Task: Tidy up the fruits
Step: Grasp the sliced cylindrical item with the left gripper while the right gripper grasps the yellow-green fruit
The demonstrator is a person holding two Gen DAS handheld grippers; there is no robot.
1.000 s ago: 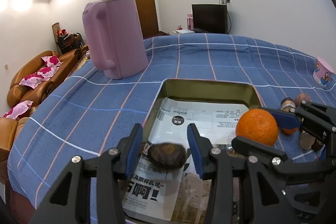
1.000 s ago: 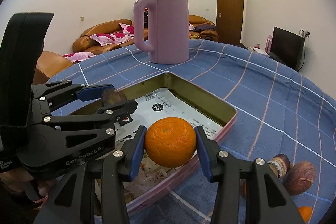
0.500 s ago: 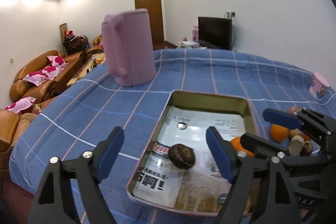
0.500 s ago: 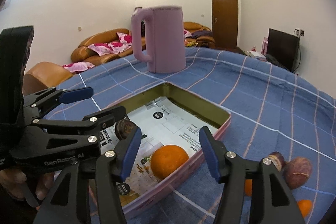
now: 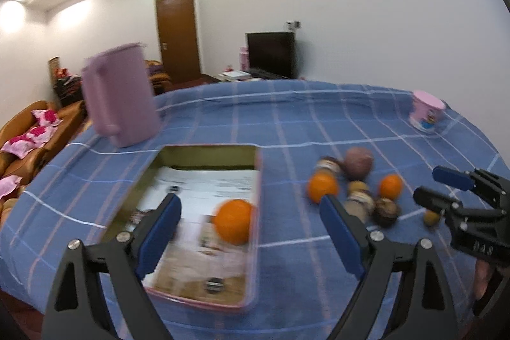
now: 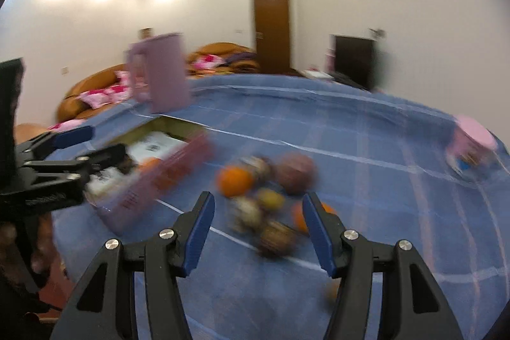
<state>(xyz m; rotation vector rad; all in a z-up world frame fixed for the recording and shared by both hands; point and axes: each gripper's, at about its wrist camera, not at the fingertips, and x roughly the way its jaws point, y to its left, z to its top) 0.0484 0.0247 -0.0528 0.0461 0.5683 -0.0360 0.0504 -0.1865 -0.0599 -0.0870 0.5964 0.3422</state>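
A pink-rimmed metal tray [image 5: 257,180] lined with printed paper sits on the blue checked tablecloth; it also shows blurred in the right wrist view [image 6: 149,196]. An orange [image 5: 233,225] lies in the tray near its right wall. A pile of loose fruit lies right of the tray: two oranges [image 5: 322,187], a purple passion fruit [image 5: 359,162] and several small brown fruits [image 5: 386,212]. My left gripper [image 5: 250,231] is open and empty above the tray's near end. My right gripper [image 6: 258,228] is open and empty, held over the fruit pile [image 6: 264,196].
A pink kettle [image 5: 119,104] stands behind the tray at the left. A small pink cup [image 5: 427,113] stands at the far right of the table. Sofas lie beyond the table's left edge. The right gripper shows at the right edge of the left wrist view [image 5: 446,190].
Both grippers let go of their fruit into the tray, opened wide and pulled back. The right gripper has swung right to the fruit pile. The left view has turned right too.
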